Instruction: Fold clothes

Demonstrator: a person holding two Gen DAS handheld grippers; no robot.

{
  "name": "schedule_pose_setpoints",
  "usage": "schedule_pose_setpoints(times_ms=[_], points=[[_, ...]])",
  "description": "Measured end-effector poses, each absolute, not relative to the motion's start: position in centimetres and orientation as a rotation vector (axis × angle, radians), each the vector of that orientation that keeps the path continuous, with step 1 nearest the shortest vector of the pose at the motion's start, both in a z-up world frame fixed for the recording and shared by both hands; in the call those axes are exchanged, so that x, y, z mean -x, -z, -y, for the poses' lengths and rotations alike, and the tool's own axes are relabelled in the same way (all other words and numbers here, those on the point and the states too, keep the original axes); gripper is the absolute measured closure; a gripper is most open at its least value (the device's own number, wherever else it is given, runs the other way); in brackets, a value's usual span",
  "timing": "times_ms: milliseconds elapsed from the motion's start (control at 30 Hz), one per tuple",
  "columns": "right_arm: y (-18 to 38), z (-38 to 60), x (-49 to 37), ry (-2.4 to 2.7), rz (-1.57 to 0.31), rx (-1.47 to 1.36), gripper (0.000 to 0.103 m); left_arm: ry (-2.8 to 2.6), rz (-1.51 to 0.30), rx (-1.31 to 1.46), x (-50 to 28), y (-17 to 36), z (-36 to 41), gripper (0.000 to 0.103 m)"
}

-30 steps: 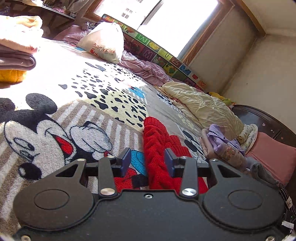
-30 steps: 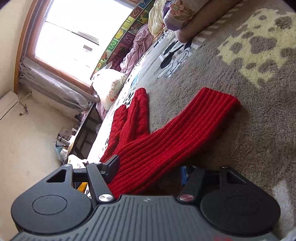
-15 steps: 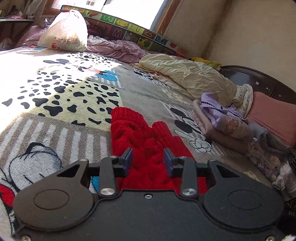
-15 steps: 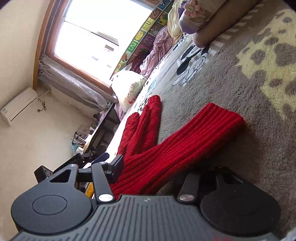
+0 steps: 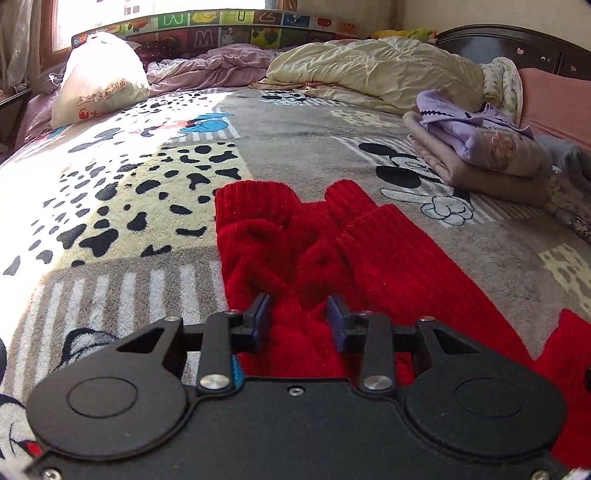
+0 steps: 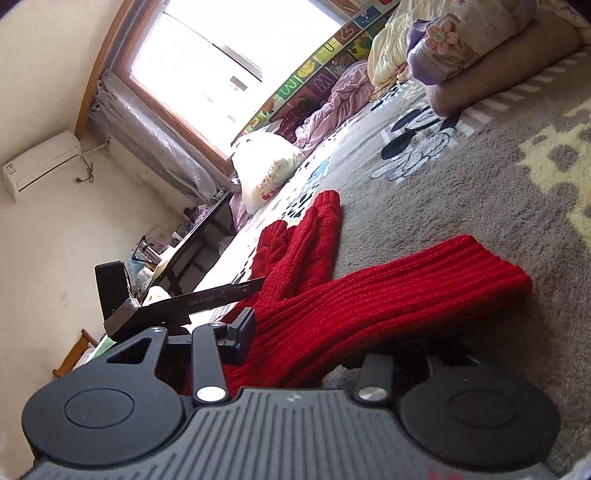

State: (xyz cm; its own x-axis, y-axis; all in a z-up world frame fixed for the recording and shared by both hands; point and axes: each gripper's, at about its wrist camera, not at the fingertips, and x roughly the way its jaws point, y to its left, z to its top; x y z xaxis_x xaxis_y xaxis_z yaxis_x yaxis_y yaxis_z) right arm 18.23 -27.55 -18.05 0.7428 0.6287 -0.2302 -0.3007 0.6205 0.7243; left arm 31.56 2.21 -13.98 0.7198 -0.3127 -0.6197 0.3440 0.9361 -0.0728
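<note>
Left wrist view: I see my left gripper [image 5: 298,317] low over a red cable-knit sweater [image 5: 317,251] that lies flat on the bed's grey plush cartoon-print blanket [image 5: 295,147]. Its blue-padded fingers [image 5: 263,315] stand a little apart, with a raised fold of red knit filling the gap between them; I cannot tell whether the pads actually press on it. The sweater's ribbed ends point away from me toward the middle of the bed. Further off, on the right, a folded stack of lilac and beige clothes [image 5: 480,151] sits near a dark wooden headboard [image 5: 517,40]. A crumpled cream quilt [image 5: 376,74] and a white plastic bag [image 5: 99,77] lie along the far edge, below an alphabet play mat [image 5: 221,29] propped against the wall.

In the right wrist view, my right gripper [image 6: 306,343] is rolled onto its side at the sweater's near edge. Its fingers are closing, with a red ribbed sleeve [image 6: 406,291] running between them. One finger [image 6: 242,332] sits above the knit; the other is buried in shadow beneath it, so contact is unclear. The left gripper's black body shows beyond, just beside the sweater.
</note>
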Motion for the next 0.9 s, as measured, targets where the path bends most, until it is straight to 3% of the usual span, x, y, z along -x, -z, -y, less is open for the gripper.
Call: schedule_pose_setpoints(times_ms=[167, 433, 667, 733, 800, 900], points=[[16.3, 24.5, -17.5, -0.654, -0.49, -0.538, 0.059, 0.373, -0.654, 0.029, -31.4, 13.2, -2.6, 0.068], [16.6, 27.1, -17.6, -0.559, -0.484, -0.675, 0.051, 0.395, -0.65, 0.103, -31.5, 12.6, -2.1, 0.068], [17.9, 28.5, -18.2, -0.488, -0.505, -0.763, 0.052, 0.36, -0.692, 0.109, -32.2, 13.5, -2.7, 0.068], [18.3, 28.6, -18.5, -0.489, -0.521, -0.772, 0.054, 0.356, -0.683, 0.133, -32.2, 13.2, -3.1, 0.068], [18.6, 28.2, -18.8, -0.514, -0.544, -0.762, 0.067, 0.366, -0.677, 0.15, -32.1, 12.8, -3.2, 0.068], [18.4, 27.2, -18.8, -0.552, -0.552, -0.713, 0.069, 0.39, -0.672, 0.153, -31.9, 12.3, -2.9, 0.068]])
